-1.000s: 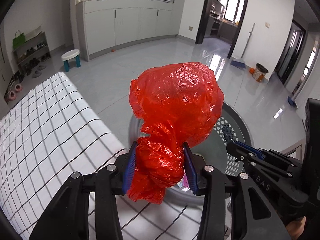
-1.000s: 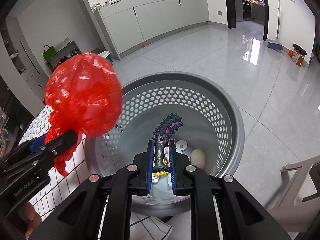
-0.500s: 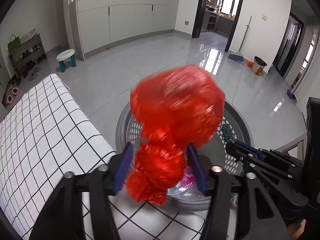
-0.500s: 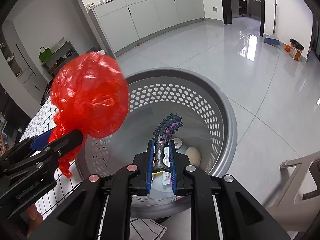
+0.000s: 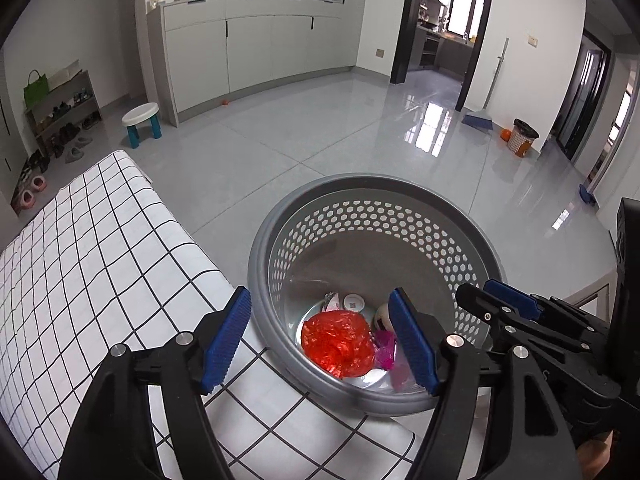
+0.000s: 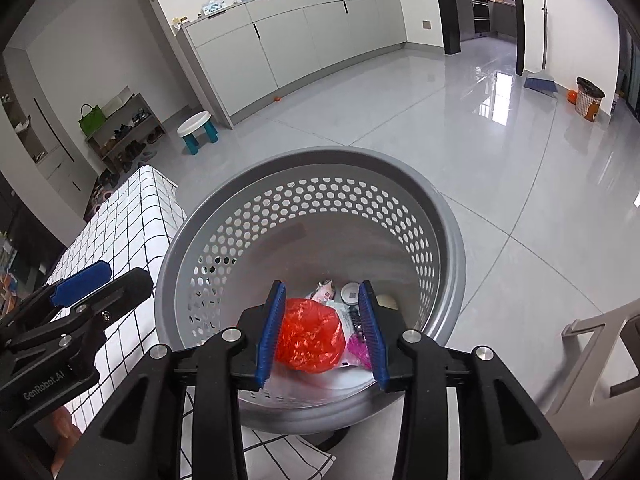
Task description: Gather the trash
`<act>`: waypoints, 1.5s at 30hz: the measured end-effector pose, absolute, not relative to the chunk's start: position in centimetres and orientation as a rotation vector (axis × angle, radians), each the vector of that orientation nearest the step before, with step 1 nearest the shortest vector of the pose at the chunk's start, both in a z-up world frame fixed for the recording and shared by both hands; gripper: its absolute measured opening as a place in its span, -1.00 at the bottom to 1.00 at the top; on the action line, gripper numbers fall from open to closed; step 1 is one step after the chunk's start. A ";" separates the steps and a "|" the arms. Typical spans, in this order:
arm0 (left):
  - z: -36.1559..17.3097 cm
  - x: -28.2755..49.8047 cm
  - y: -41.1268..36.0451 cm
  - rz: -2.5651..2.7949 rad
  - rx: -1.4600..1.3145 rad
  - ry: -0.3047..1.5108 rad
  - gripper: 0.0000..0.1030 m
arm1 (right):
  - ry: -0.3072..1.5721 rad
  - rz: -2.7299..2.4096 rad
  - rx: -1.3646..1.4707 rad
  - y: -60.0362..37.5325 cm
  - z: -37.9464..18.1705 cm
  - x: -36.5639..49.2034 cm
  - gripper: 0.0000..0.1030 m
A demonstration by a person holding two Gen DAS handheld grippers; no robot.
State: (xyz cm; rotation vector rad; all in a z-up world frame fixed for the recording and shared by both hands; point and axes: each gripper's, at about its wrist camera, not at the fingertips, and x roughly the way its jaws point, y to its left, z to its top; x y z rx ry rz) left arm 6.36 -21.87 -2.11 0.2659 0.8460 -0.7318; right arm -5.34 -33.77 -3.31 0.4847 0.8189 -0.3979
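Note:
A grey perforated basket (image 5: 376, 216) (image 6: 320, 204) stands on the floor beside the checked table. At its bottom lies a crumpled red plastic bag (image 5: 338, 342) (image 6: 310, 338), with a pink wrapper (image 5: 384, 350), a small white lid (image 5: 354, 302) and other scraps around it. My left gripper (image 5: 320, 338) hovers over the basket's near rim, its jaws opening and nothing between the blue pads. My right gripper (image 6: 323, 330) hangs above the basket too, jaws opening and empty. The dark knobbly piece that the right gripper held lies among the trash (image 6: 356, 320), partly hidden by a pad.
A white cloth with a black grid covers the table (image 5: 100, 264) at the left. A chair (image 6: 592, 352) stands at the right. Farther off on the glossy floor are a small stool (image 5: 142, 122), a shoe rack (image 5: 60, 112), a broom (image 5: 480, 114) and a small bin (image 5: 522, 142).
The left gripper let go of the red bag, which dropped into the basket. The right gripper released the dark knobbly piece. Both pairs of jaws have spread apart.

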 end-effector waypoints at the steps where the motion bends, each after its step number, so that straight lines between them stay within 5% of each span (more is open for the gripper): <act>1: -2.1 6.2 -21.8 -0.730 0.268 0.844 0.36 | 0.817 -0.399 0.484 -33.7 -3.3 -5.4 -0.28; 25: -1.0 5.5 -20.8 -0.616 0.296 0.777 0.78 | 0.790 -0.450 0.452 -32.8 -2.7 -5.8 0.05; 45: -1.4 5.6 -20.3 -0.587 0.299 0.766 0.82 | 0.789 -0.488 0.432 -32.4 -2.7 -6.0 0.18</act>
